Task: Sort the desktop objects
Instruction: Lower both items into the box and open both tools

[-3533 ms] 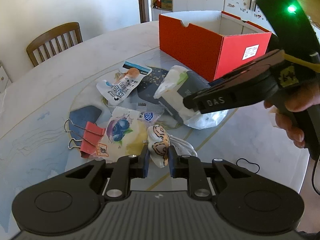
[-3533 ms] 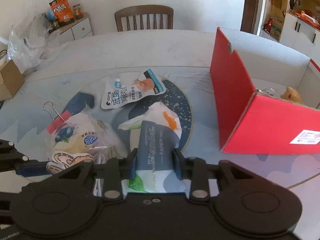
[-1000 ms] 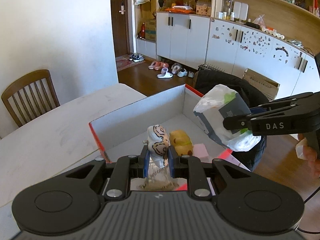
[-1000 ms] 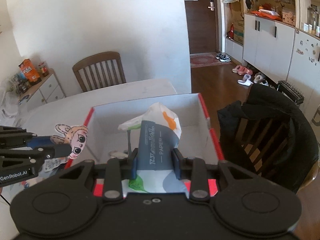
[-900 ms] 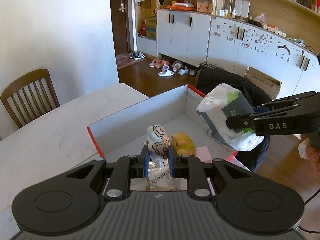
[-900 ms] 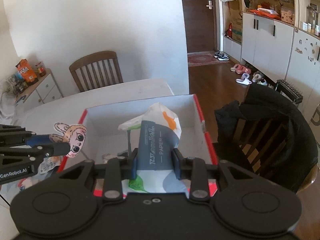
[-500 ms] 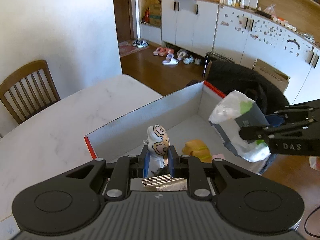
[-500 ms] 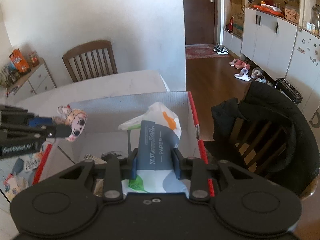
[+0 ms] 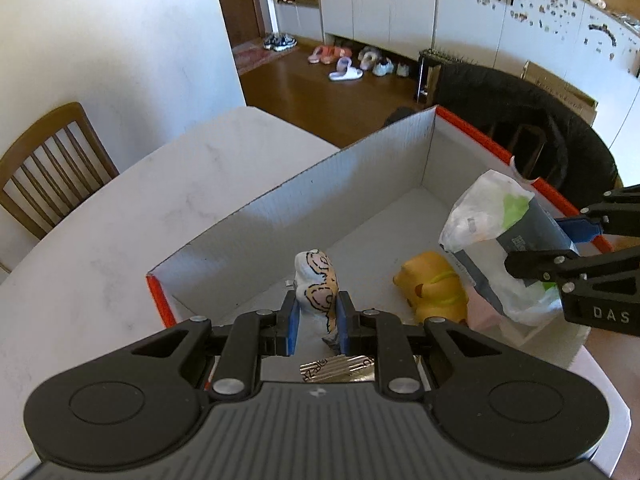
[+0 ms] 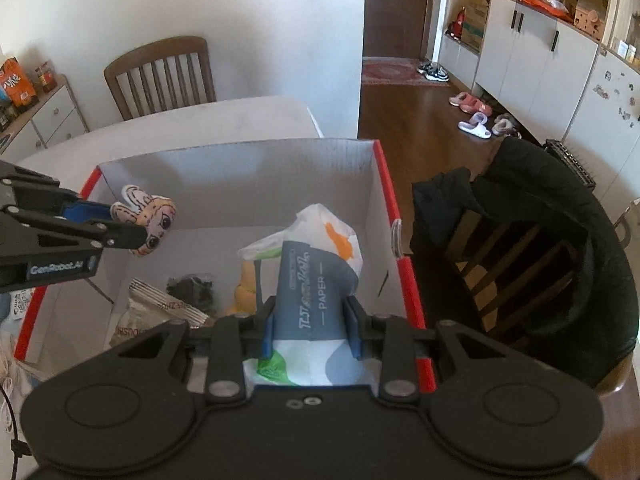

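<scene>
1. A little cartoon plush was kept pinched in the left gripper, hung over the red box.
2. A tissue pack was clamped by the right gripper, also above the box.
3. A yellow toy was seen lying inside.

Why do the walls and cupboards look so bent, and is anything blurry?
Left wrist view: fisheye bends the cupboards; the cartoon charm is sharp. Right wrist view: dark corners, curved wall; the tissue pack is sharp.
</scene>
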`<action>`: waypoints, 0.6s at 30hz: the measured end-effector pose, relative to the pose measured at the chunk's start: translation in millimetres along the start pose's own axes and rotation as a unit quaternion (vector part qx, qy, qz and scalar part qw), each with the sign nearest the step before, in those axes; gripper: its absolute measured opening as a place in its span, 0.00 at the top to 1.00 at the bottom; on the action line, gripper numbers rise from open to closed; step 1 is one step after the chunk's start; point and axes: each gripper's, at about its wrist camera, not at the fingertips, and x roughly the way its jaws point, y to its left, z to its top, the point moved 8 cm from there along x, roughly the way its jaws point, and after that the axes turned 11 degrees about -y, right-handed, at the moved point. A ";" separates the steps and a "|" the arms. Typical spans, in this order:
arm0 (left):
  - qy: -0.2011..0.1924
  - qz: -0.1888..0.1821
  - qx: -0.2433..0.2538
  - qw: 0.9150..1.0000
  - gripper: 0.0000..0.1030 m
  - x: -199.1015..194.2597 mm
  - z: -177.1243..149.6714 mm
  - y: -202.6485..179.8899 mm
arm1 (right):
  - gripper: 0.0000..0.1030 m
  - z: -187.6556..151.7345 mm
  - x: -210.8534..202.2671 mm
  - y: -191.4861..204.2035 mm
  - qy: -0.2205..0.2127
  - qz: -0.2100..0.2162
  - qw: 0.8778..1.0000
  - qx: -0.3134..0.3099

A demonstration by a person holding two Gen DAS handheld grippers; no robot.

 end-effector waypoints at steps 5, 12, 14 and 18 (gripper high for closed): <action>0.021 0.006 0.002 1.000 0.82 14.7 -5.6 3.1 | 0.68 -3.5 6.0 1.5 0.006 0.007 1.000 -0.002; 0.050 0.010 0.009 0.999 0.82 31.4 -16.2 7.2 | 0.68 -9.4 14.6 1.8 0.022 0.024 0.999 0.000; 0.056 0.010 0.008 0.998 0.82 34.2 -18.5 8.0 | 0.68 -10.1 16.3 3.8 0.026 0.030 0.999 0.000; 0.064 0.010 0.012 0.998 0.82 39.1 -21.6 8.2 | 0.68 -12.3 20.7 3.4 0.032 0.034 0.999 0.000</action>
